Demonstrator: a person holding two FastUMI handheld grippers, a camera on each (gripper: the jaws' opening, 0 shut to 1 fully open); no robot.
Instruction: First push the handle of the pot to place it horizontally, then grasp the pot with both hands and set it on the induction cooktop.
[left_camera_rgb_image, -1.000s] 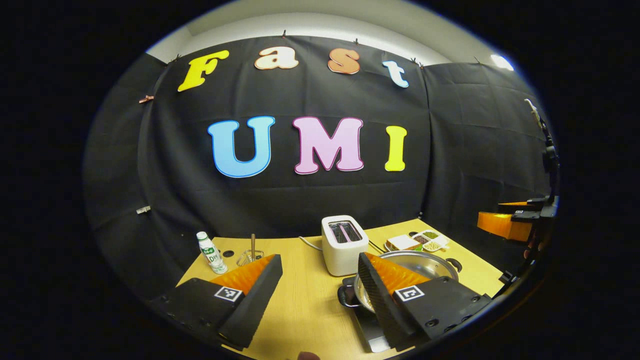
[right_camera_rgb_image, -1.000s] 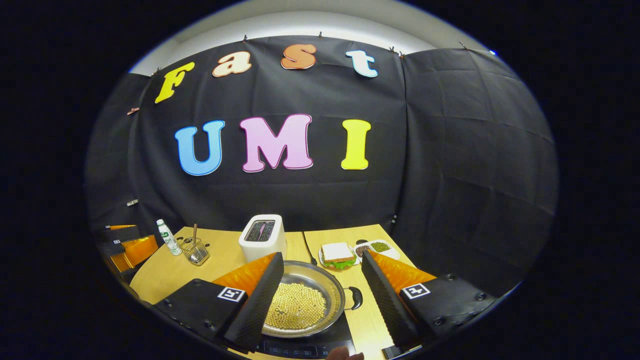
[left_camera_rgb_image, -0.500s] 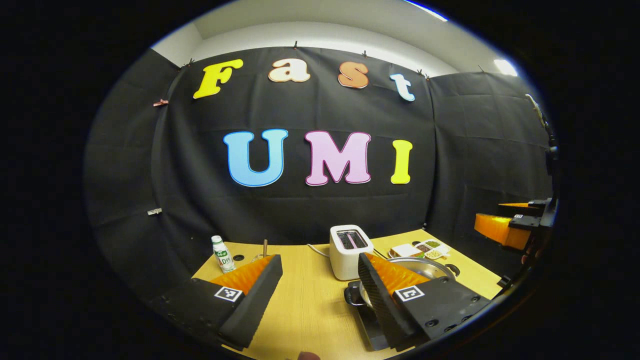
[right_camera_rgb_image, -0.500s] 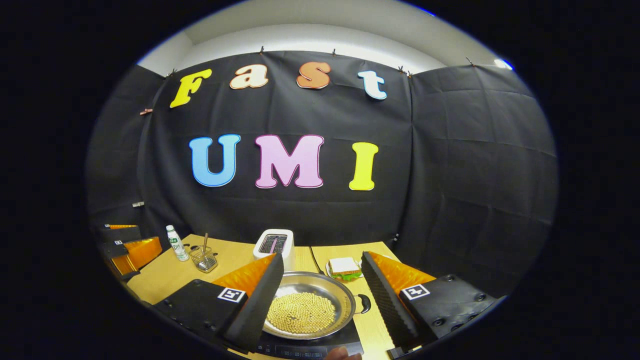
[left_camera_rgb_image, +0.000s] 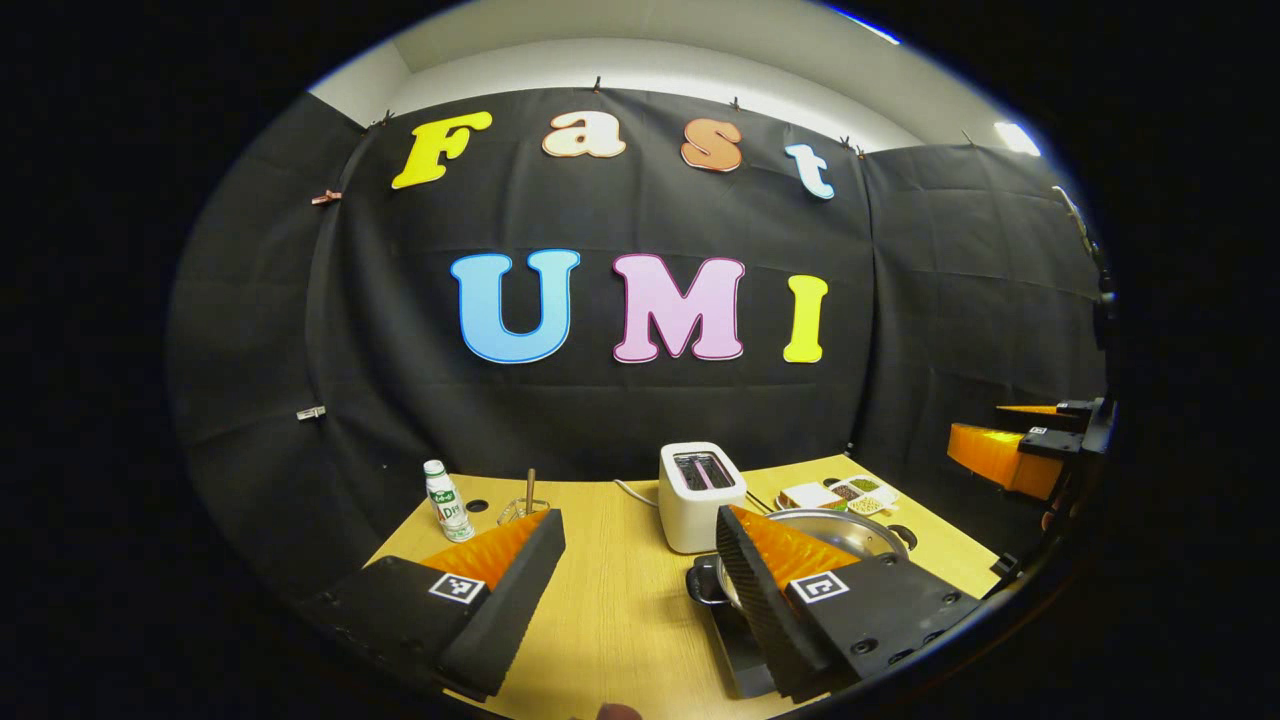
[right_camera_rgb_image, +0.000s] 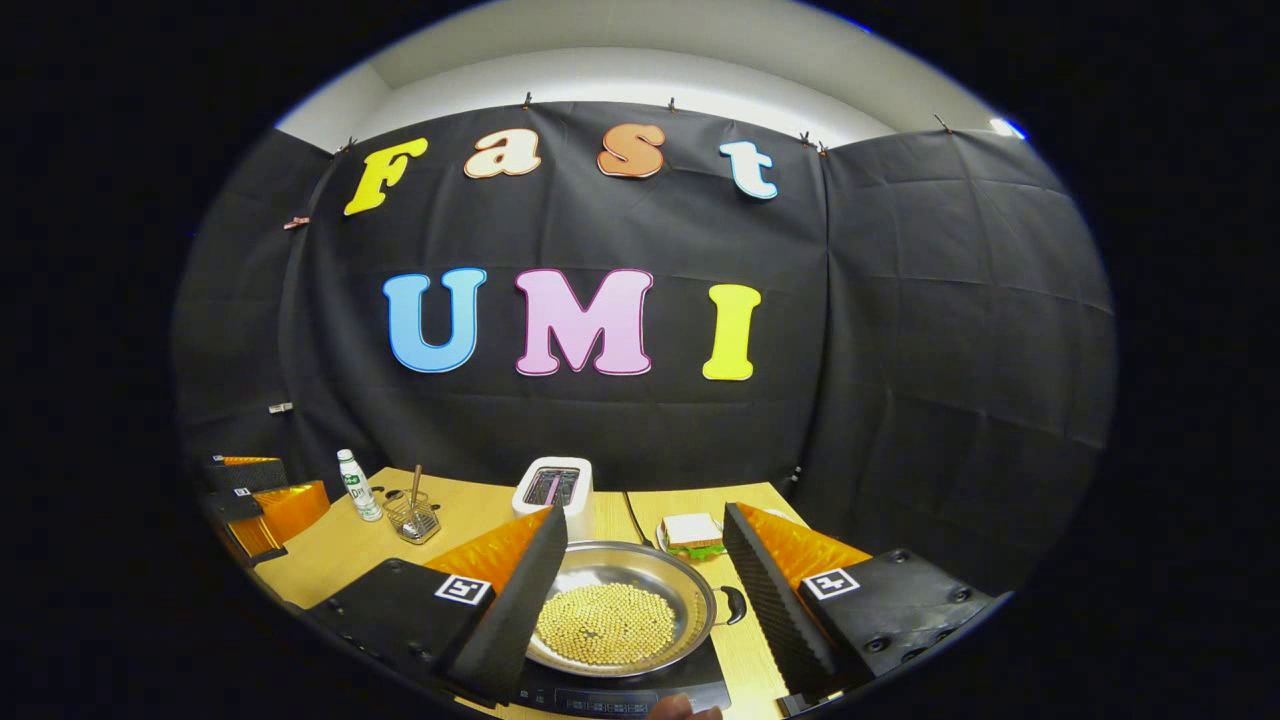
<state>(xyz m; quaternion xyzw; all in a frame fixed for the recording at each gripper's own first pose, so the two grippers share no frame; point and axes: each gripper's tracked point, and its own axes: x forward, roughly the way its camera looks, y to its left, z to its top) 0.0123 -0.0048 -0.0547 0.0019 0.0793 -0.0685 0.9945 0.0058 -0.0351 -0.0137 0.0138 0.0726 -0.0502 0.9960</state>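
The round shiny metal pot (right_camera_rgb_image: 620, 610) full of small yellow beans sits on the flat black cooktop (right_camera_rgb_image: 620, 692); the left gripper (left_camera_rgb_image: 640, 575) and right gripper (right_camera_rgb_image: 645, 575) are both spread wide, holding nothing

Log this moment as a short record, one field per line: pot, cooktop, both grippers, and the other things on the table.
pot: steel pot holding small yellow beans, resting on the cooktop
cooktop: black induction cooktop at the table's near edge
left gripper: open, holding nothing, pot to its right
right gripper: open, holding nothing, pot seen between its fingers
table: wooden table
other things: white toaster, small bottle, sandwich, wire holder
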